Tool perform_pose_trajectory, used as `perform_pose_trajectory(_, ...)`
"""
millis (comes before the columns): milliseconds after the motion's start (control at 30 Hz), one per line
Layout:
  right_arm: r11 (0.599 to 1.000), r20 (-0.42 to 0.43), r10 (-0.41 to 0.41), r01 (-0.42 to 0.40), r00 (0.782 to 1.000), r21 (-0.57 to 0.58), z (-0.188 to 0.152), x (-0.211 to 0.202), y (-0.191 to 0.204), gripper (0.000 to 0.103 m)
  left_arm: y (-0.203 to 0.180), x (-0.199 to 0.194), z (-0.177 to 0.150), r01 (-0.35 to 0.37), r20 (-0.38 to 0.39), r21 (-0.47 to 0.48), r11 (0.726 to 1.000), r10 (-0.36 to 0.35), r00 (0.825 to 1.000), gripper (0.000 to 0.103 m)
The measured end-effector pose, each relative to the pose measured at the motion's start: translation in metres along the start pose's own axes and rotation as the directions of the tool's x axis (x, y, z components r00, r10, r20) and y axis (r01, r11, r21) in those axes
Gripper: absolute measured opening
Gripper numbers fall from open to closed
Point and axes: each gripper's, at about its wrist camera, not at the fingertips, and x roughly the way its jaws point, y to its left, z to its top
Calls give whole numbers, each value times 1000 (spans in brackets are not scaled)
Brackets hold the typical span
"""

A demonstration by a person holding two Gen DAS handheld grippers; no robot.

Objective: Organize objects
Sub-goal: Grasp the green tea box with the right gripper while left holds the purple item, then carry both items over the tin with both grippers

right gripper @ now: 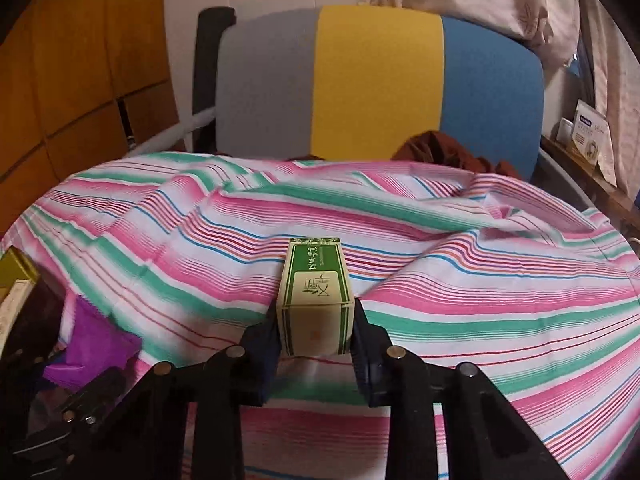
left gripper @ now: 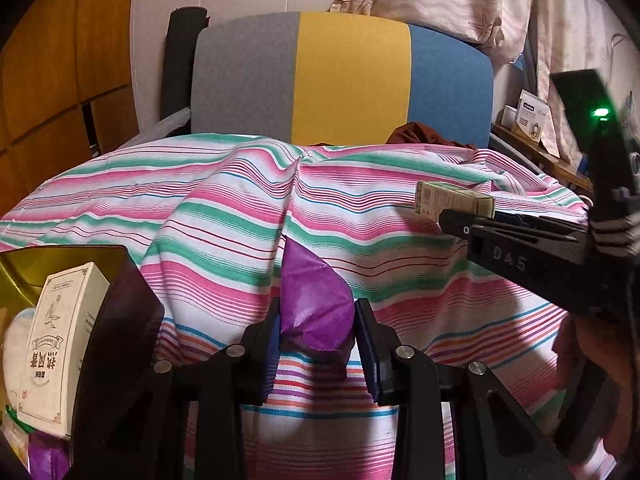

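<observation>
My left gripper (left gripper: 316, 332) is shut on a purple cloth (left gripper: 312, 300) and holds it above the striped sheet (left gripper: 224, 224). My right gripper (right gripper: 316, 332) is shut on a small green and cream box (right gripper: 316, 300), held lengthwise above the sheet. In the left wrist view the right gripper (left gripper: 452, 216) comes in from the right with the green box (left gripper: 452, 198). In the right wrist view the purple cloth (right gripper: 92, 340) and the left gripper (right gripper: 80, 400) show at the lower left.
A dark container (left gripper: 120, 320) at the left holds a cream box (left gripper: 60, 344) with printed characters and other items. A chair back (left gripper: 344, 76) in grey, yellow and blue stands behind the sheet. A brown cloth (right gripper: 440, 152) lies by it. A shelf (left gripper: 536, 148) with cartons is at right.
</observation>
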Motion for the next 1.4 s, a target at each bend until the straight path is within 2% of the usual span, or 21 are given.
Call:
perform_pose_trajectory(100, 1000, -3, 8, -8, 1000, 12, -9, -7, 4, 30, 1, -1, 0, -3, 1, -6, 1000, 3, 1000, 35)
perform_pose_trajectory(300, 998, 48, 14, -17, 999, 64, -30, -41, 11, 30, 6, -6, -1, -10, 16, -31, 999, 11, 1000, 34)
perform_pose_trajectory(500, 993, 97, -20, 8, 995, 122, -56, -77, 19, 31, 7, -22, -7, -9, 53, -36, 999, 11, 999, 33)
perform_pose_trajectory(667, 984, 144, -66, 40, 987, 172, -76, -107, 29, 31, 7, -39, -13, 18, 97, -27, 999, -16, 995, 33)
perform_pose_trajectory(900, 989, 221, -100, 72, 970, 130, -96, -135, 57, 31, 22, -62, -21, 154, 96, -89, 984, -146, 985, 32)
perform_pose_trajectory(1033, 991, 245, -111, 89, 963, 101, -99, -137, 65, 31, 26, -83, -30, 193, 102, -96, 977, -183, 978, 32)
perform_pose_trajectory(1267, 993, 237, -106, 89, 966, 79, -101, -132, 67, 30, 39, -123, -43, 257, 120, -123, 959, -243, 963, 32)
perform_pose_trajectory(1400, 993, 239, -103, 86, 966, 79, -104, -132, 67, 30, 52, -143, -48, 264, 129, -139, 954, -247, 960, 32)
